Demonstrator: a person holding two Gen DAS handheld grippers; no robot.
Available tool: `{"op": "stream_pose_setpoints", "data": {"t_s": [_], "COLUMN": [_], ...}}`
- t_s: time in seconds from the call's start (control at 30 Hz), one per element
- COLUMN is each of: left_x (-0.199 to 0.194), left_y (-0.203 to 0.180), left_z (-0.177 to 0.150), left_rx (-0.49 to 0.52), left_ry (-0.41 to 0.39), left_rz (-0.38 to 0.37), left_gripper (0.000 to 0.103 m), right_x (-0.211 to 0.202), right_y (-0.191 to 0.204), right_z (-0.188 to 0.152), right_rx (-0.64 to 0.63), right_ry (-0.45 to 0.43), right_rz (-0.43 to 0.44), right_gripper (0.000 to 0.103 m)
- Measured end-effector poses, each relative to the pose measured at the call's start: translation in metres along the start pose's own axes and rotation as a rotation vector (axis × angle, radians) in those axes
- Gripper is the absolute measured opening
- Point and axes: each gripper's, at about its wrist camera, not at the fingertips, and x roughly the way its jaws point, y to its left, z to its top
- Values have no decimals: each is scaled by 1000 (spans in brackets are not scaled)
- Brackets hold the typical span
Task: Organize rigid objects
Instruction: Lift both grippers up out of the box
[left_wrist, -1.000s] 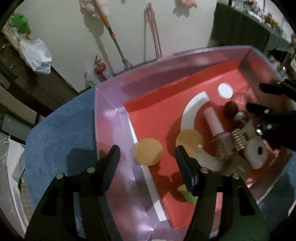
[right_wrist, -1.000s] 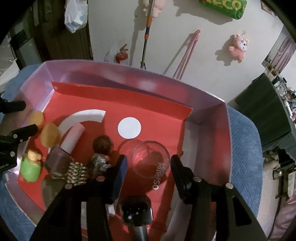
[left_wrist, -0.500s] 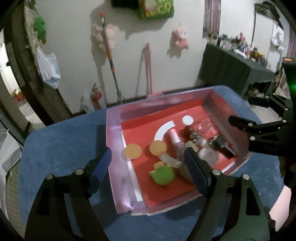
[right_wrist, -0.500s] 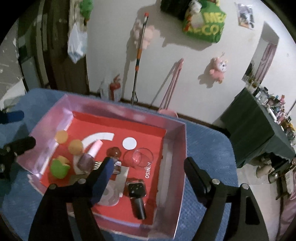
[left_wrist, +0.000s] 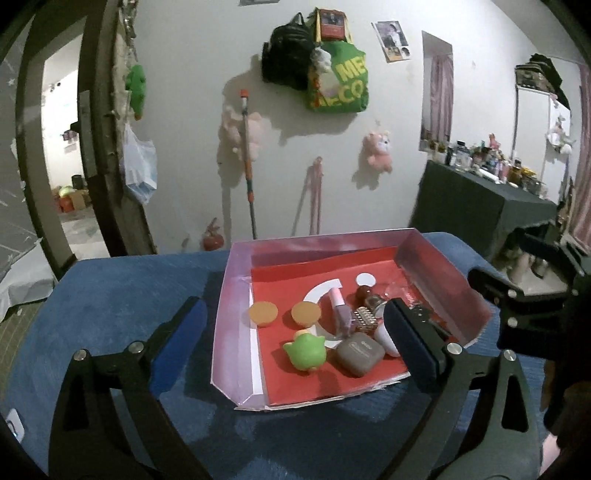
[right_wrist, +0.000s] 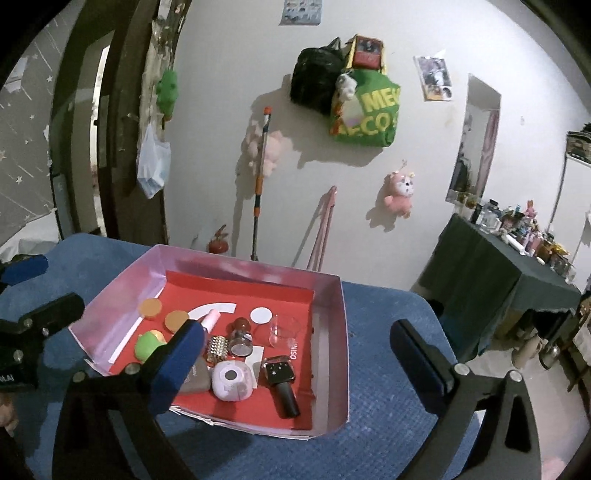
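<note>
A dim room with a pale wall hung with bags and plush toys is standing behind a blue cloth-covered table (left_wrist: 110, 295), where a pink-walled box (left_wrist: 231, 314) with a red floor is sitting. From the left wrist, the left gripper (left_wrist: 295, 325) is hovering short of the box, its jaws having just been opening and now spread wide with nothing between them; its right finger is hiding part of a white round thing and the items behind it. A green toy (left_wrist: 306, 350), a grey case (left_wrist: 359, 353), two orange discs (left_wrist: 263, 313) and a nail polish bottle (left_wrist: 341, 312) are lying inside the box, ahead of the fingertips. The right gripper (left_wrist: 517, 295) is showing blurred at the right edge. From the right wrist, the right gripper (right_wrist: 297, 347) is likewise hanging back from the box (right_wrist: 332, 295), jaws just widened and empty. Its left finger is covering most of the grey case (right_wrist: 195, 378); a lilac round case (right_wrist: 232, 378), a small black microphone (right_wrist: 282, 384) and a clear cup (right_wrist: 284, 330) are lying beyond it, the cup hard to make out.
</note>
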Motion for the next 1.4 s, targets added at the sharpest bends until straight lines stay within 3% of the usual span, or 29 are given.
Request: {"op": "stream_pose_setpoints", "data": {"t_s": [0.23,0.5,1.4], "left_x": [36,71,88], "left_y": [0,5,1], "left_z": [-18,-30,-42], "left_rx": [-35,-47,-46], "left_ry": [-18,7,67], "left_rz": [15,42,78], "left_gripper": [98,98,98], "right_x": [32,60,75], "right_y": [3,1,-4], "right_z": [-30,-39,-50], "right_rx": [32,60,92], "right_ry": [-26,-47,2], "right_rz": [-15,-43,-33], "right_gripper": [103,103,103]}}
